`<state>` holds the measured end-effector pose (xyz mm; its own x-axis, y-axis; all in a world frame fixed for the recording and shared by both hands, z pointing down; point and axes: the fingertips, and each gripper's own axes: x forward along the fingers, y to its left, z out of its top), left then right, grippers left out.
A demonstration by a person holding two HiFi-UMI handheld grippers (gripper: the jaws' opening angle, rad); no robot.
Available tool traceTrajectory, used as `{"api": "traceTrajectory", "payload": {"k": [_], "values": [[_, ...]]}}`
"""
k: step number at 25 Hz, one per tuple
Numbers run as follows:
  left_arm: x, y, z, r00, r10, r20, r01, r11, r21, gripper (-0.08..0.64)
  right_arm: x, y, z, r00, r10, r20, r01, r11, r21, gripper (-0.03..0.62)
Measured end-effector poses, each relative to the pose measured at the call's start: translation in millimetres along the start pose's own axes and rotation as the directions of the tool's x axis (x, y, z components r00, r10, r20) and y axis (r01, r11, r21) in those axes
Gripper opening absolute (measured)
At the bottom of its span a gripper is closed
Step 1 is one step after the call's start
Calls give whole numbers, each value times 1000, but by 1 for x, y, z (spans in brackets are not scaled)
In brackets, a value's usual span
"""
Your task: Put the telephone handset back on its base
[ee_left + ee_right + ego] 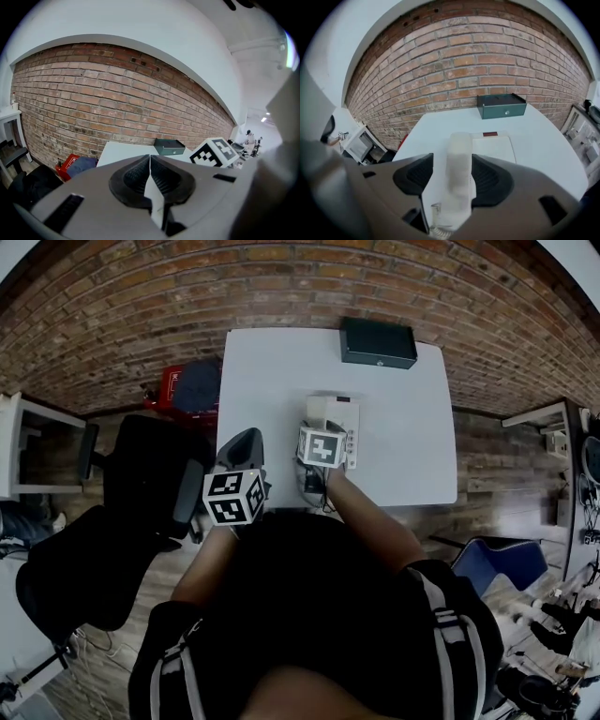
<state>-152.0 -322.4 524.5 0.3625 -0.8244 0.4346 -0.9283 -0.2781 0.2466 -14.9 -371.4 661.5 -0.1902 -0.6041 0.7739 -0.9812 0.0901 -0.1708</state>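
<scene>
Judging from the right gripper view, the smooth cream plastic telephone handset (457,180) lay lengthwise along the left side of its flat white plastic base (494,147), at lower centre of frame on the matt white worktop (543,140). The right claw (451,164) stood open astride it, ribbed black pads apparently clear. Recommended: withdraw straight back, without snagging the coiled cord (436,229). The left claw (150,161) was closed and empty.

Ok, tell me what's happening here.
A person works two grippers. The right gripper has the white handset between its fingers, over the telephone base on the table; a gap shows beside it, so the fingers look open. The left gripper hangs shut and empty.
</scene>
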Motion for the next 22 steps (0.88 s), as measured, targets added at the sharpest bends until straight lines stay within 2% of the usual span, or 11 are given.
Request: {"api": "traceTrajectory", "payload": {"k": [2, 4, 7, 10, 13, 16, 18, 20, 22], "values": [[3, -2, 2, 1000, -11, 3, 11, 1000, 0, 5, -21, -2, 18, 997, 23, 80, -24, 1000, 0, 214], [6, -6, 5, 1000, -24, 10, 24, 1000, 7, 5, -38, -8, 33, 984, 37, 173, -36, 999, -8, 103], [11, -14, 13, 998, -51, 34, 50, 998, 25, 5, -67, -20, 58, 950, 37, 309, -29, 999, -28, 32], [15, -25, 27, 995, -74, 74, 69, 995, 66, 5, -104, -25, 83, 887, 63, 458, -45, 998, -50, 4], [18, -38, 46, 988, -101, 118, 88, 990, 110, 5, -145, -19, 106, 793, 119, 598, -39, 989, -146, -2], [19, -53, 64, 978, -131, 159, 108, 983, 149, 5, -183, -18, 122, 708, 144, 691, -3, 980, -201, -3], [18, -62, 74, 972, -146, 183, 115, 978, 172, 5, -201, -21, 126, 663, 165, 730, -19, 979, -204, -3], [17, -66, 79, 968, -155, 199, 119, 976, 185, 5, -208, -26, 125, 647, 170, 743, -36, 980, -193, -3], [18, -69, 81, 966, -158, 206, 119, 975, 187, 5, -205, -33, 121, 657, 153, 738, -39, 985, -170, -3]]}}
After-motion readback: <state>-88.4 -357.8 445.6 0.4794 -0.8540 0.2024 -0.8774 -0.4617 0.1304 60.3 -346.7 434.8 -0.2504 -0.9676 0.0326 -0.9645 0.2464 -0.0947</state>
